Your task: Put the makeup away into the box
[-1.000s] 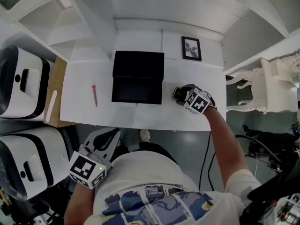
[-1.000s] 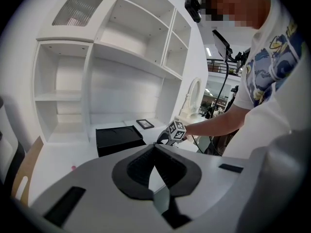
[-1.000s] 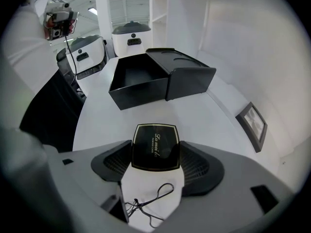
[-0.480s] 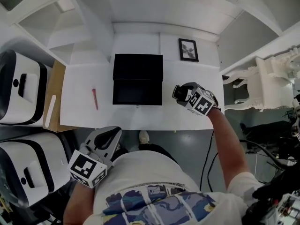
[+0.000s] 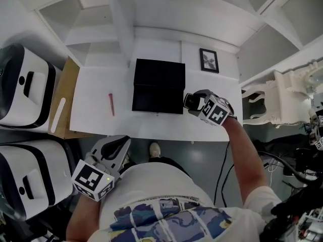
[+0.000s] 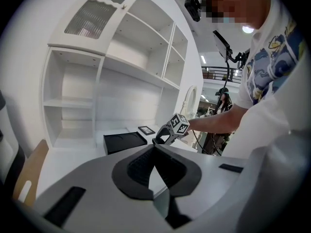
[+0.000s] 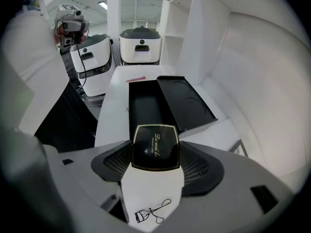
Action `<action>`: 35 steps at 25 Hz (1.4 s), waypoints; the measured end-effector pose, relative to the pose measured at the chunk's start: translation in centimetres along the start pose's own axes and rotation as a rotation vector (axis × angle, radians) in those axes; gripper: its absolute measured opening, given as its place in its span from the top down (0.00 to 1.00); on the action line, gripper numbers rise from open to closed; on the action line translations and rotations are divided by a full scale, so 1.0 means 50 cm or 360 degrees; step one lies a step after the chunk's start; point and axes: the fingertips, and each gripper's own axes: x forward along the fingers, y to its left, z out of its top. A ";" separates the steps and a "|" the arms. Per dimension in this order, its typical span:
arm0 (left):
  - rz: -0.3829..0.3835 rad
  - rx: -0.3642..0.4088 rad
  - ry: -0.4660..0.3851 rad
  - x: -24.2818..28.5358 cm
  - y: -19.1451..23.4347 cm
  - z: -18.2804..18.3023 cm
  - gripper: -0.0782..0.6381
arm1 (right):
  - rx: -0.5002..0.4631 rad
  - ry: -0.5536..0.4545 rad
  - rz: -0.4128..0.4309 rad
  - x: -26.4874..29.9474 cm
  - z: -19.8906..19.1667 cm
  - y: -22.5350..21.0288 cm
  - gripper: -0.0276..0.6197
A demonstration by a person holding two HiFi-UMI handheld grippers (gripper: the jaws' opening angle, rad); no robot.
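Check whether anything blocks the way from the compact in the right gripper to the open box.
Nothing visible does. The right gripper holds the black compact just short of the open box, whose empty tray lies straight ahead. The eyelash curler lies below the gripper, outside that path.

Light was bright and even, washing the white shelves (image 5: 98, 34) nearly featureless; shadows were soft; the black box (image 5: 157, 87) lost inner detail; both gripper views bent strongly toward dark, vignetted edges
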 end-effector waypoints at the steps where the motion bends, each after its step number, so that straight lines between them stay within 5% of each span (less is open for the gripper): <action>1: 0.0008 -0.0005 -0.0005 -0.011 0.004 -0.004 0.87 | -0.0008 0.0002 0.0005 0.003 0.010 0.005 0.46; 35: 0.0446 -0.0226 -0.0074 -0.271 0.094 -0.115 0.87 | -0.0258 0.0058 0.0146 0.249 0.274 0.065 0.46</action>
